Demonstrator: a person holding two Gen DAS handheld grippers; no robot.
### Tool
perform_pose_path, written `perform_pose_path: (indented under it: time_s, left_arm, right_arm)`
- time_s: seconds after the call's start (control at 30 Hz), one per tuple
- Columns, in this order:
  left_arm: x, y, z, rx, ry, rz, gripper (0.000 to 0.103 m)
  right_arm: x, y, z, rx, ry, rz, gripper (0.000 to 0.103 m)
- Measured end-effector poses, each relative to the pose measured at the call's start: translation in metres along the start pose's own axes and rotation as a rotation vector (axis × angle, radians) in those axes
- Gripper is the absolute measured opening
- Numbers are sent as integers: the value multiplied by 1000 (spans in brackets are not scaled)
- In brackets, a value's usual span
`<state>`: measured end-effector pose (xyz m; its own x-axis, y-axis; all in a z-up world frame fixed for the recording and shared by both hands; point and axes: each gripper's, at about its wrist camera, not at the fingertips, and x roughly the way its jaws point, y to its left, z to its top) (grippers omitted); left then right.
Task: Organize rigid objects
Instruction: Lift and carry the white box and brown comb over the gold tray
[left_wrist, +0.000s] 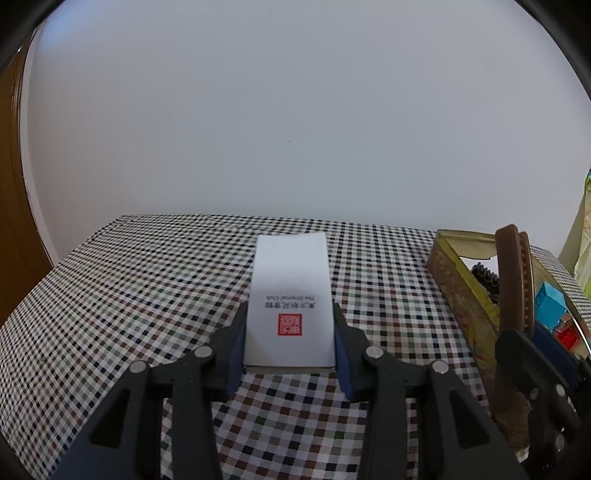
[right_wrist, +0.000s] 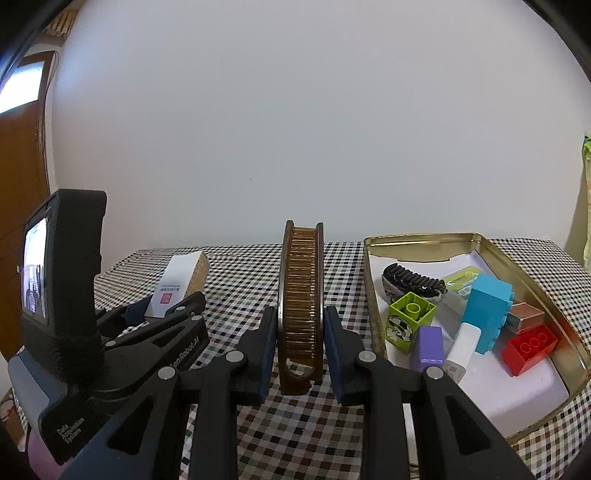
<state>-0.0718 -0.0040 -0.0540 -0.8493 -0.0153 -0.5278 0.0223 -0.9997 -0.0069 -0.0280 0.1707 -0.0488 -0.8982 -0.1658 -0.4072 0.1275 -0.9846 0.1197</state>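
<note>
My left gripper (left_wrist: 290, 332) is shut on a white book (left_wrist: 290, 291) with a red seal, held flat just above the checkered table; the book also shows in the right wrist view (right_wrist: 177, 282). My right gripper (right_wrist: 300, 325) is shut on a brown comb (right_wrist: 301, 302), held on edge above the cloth, left of the tin. The comb also shows in the left wrist view (left_wrist: 511, 280). A gold metal tin (right_wrist: 373, 280) at the right holds a black hair clip (right_wrist: 410, 282), a green block (right_wrist: 408, 321), a blue block (right_wrist: 487, 314), a red brick (right_wrist: 530, 349) and a purple block (right_wrist: 430, 347).
The checkered tablecloth (left_wrist: 147, 295) covers the table, which ends at a white wall behind. A wooden door (right_wrist: 18, 166) stands at the far left. The left gripper's body with its screen (right_wrist: 55, 280) sits close to my right gripper's left side.
</note>
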Motion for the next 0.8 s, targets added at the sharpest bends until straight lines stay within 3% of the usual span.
perform_pose_path:
  time_s: [0.8]
  left_arm:
    - [-18, -35, -9, 34, -22, -18, 39]
  right_arm:
    - [-19, -29, -3, -3, -52, -9, 28]
